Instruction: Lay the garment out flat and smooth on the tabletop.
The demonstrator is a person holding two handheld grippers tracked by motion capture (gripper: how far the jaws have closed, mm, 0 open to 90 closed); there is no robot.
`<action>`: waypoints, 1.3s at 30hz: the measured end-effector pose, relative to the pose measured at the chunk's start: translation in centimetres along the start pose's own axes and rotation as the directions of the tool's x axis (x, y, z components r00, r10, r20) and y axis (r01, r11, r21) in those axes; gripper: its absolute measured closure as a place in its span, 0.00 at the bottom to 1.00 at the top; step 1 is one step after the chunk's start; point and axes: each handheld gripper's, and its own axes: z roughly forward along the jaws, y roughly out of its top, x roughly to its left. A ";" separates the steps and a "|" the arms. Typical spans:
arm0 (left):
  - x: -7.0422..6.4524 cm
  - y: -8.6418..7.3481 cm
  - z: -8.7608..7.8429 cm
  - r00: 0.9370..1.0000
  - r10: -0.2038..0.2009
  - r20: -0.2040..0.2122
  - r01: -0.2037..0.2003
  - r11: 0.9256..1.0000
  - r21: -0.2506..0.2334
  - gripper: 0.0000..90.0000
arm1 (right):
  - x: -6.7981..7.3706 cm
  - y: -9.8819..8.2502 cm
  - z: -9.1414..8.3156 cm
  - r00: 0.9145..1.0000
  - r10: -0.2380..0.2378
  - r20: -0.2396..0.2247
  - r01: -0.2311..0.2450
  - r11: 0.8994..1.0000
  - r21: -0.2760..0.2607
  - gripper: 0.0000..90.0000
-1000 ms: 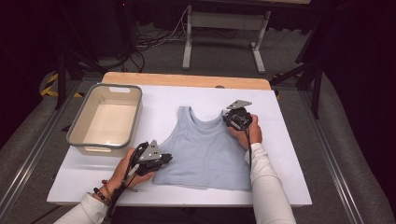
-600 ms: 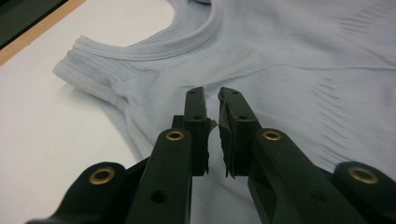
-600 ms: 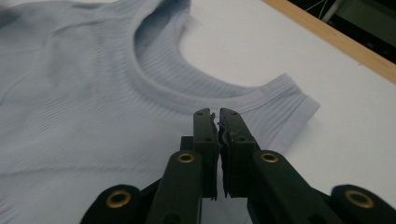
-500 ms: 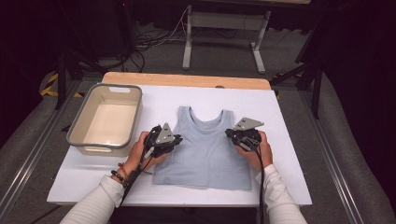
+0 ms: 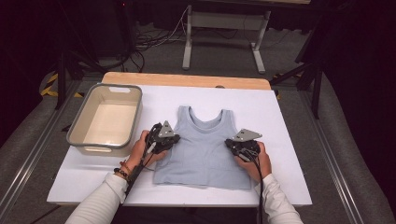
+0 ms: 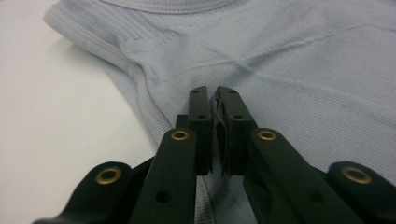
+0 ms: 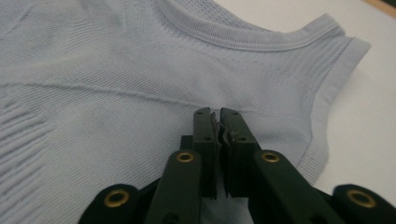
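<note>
From the high view, the light blue tank top (image 5: 201, 149) lies flat on the white board (image 5: 289, 121), neck toward the far edge and hem toward me. My left gripper (image 5: 169, 140) sits at the garment's left side just below the armhole, and my right gripper (image 5: 234, 144) sits at its right side at about the same level, so the top lies between my two hands. A beige plastic bin (image 5: 105, 119) stands on the board to the left, just beside my left hand (image 5: 140, 150) and apart from the top. My right hand (image 5: 258, 159) rests at the garment's right edge.

In the left gripper view, my left gripper (image 6: 213, 95) has its jaws drawn nearly together over the ribbed blue cloth, right beside the curved armhole seam. The narrow slit between them holds something thin; I cannot tell for sure that it is a fold of the fabric. The white board shows to the left of the seam.

In the right gripper view, my right gripper (image 7: 215, 114) is likewise narrowed to a slit, set on the cloth below the neckline band and near the banded armhole edge. A thin ridge sits between the jaws; whether cloth is truly pinched I cannot say.
</note>
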 end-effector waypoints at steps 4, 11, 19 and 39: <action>-0.2 0.4 -1.3 1.000 0.012 -0.019 -0.013 0.998 -0.063 0.91 | 0.1 0.1 -0.9 1.000 -0.002 0.008 0.003 0.999 -0.046 0.87; -0.8 0.9 -3.2 0.998 0.054 -0.029 -0.057 0.991 -0.121 0.87 | 0.2 0.8 -3.4 0.999 0.008 0.037 -0.003 0.989 -0.145 0.76; -1.7 1.0 -5.2 0.991 0.130 -0.020 -0.131 0.971 -0.199 0.77 | 1.1 1.3 -5.7 0.998 -0.025 0.059 0.038 0.976 -0.216 0.59; -3.4 -1.0 -7.5 0.989 0.145 -0.003 -0.140 0.954 -0.266 0.32 | 2.4 -0.1 -7.6 0.997 -0.048 0.063 0.063 0.959 -0.277 0.29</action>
